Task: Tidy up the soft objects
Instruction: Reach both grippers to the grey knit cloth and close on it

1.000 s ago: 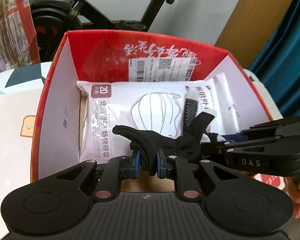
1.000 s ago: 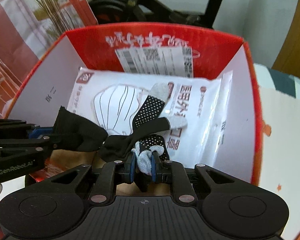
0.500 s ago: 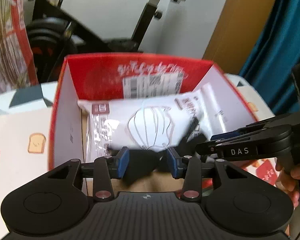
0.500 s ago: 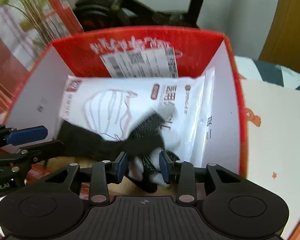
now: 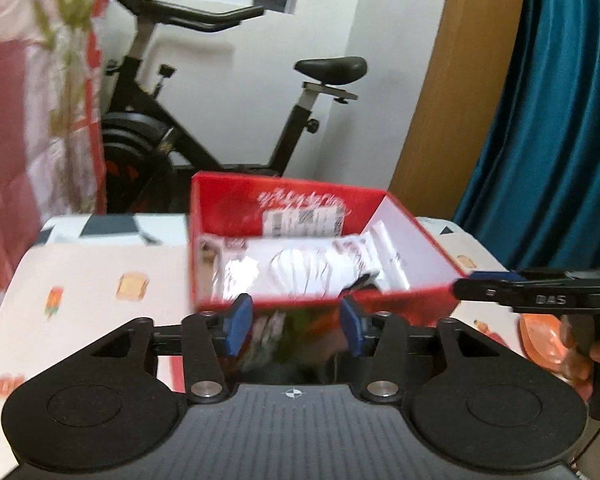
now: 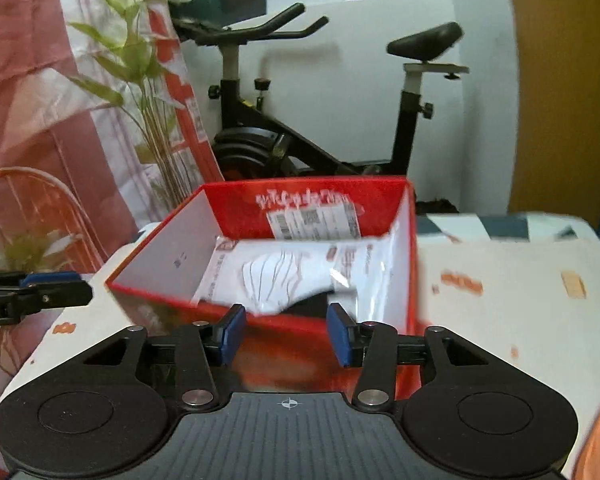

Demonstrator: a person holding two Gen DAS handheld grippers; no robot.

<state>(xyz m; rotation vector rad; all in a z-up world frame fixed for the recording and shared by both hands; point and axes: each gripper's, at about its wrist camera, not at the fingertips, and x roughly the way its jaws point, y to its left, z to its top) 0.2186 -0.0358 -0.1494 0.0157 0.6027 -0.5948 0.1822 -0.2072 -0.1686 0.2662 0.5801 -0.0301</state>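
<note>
1. Standing on the white patterned tablecloth (image 5: 100, 264), the red box (image 5: 412, 300) has its near rim just beyond both grippers.
2. Left gripper (image 5: 294, 328) hangs in front of the box's near wall with its blue pads (image 5: 238, 322) wide apart and nothing between them.
3. Right gripper (image 6: 286, 334) sits likewise spread and empty, its pads (image 6: 338, 338) level with the near rim of the red box (image 6: 160, 248).
4. Inside the box, the white mask packet (image 6: 292, 276) leans against the far wall, and a dark glove (image 6: 314, 304) lies low at the near edge, partly hidden by the rim; both are blurred.
5. From the left wrist view, the glove (image 5: 360, 282) shows only as a dark scrap at the near rim.
6. Bare cloth lies open to either side of the box; the table's far edge meets an exercise bike (image 6: 320, 120).
7. A plant (image 6: 140, 80) and a pink patterned curtain (image 6: 28, 80) stand close on the left, and a teal curtain (image 5: 548, 120) on the right.
</note>
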